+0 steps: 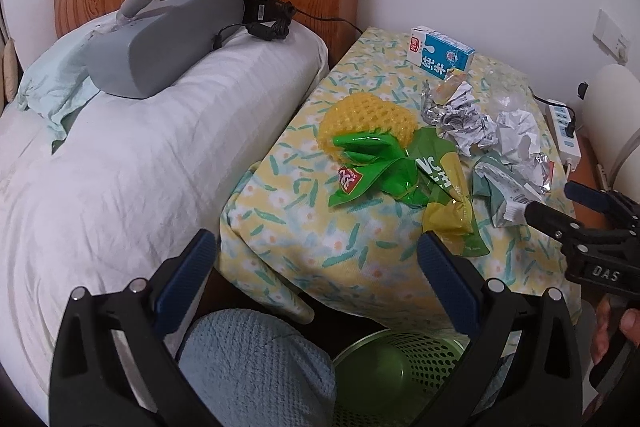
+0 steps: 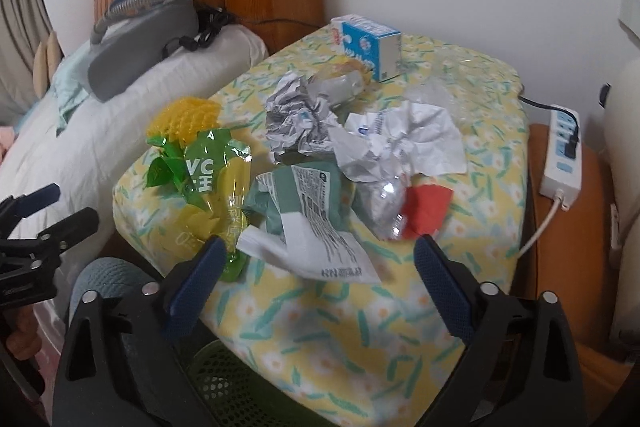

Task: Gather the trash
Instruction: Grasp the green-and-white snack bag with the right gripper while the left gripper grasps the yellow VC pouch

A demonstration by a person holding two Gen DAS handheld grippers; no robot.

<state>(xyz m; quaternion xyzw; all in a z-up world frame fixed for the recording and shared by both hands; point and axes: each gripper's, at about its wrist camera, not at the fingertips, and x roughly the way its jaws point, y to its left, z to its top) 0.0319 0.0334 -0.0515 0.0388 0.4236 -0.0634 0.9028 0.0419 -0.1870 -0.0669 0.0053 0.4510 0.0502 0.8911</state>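
Trash lies on a yellow flowered tabletop (image 1: 360, 227) (image 2: 360, 327): a yellow foam net (image 1: 368, 119) (image 2: 184, 119), a green-yellow wrapper (image 1: 400, 167) (image 2: 204, 183), crumpled papers (image 1: 472, 123) (image 2: 400, 143), a grey-green printed wrapper (image 2: 308, 211), a red scrap (image 2: 428, 211) and a blue milk carton (image 1: 440, 53) (image 2: 370, 45). My left gripper (image 1: 316, 267) is open and empty, near the table's front left corner. My right gripper (image 2: 320, 271) is open and empty, its fingers either side of the printed wrapper's near edge. It also shows in the left wrist view (image 1: 556, 203).
A green mesh bin (image 1: 400, 367) (image 2: 224, 367) stands below the table's front edge. A bed with a white pillow (image 1: 140, 167) and a grey machine (image 1: 168, 39) is at left. A white power strip (image 2: 560, 155) lies on an orange surface at right.
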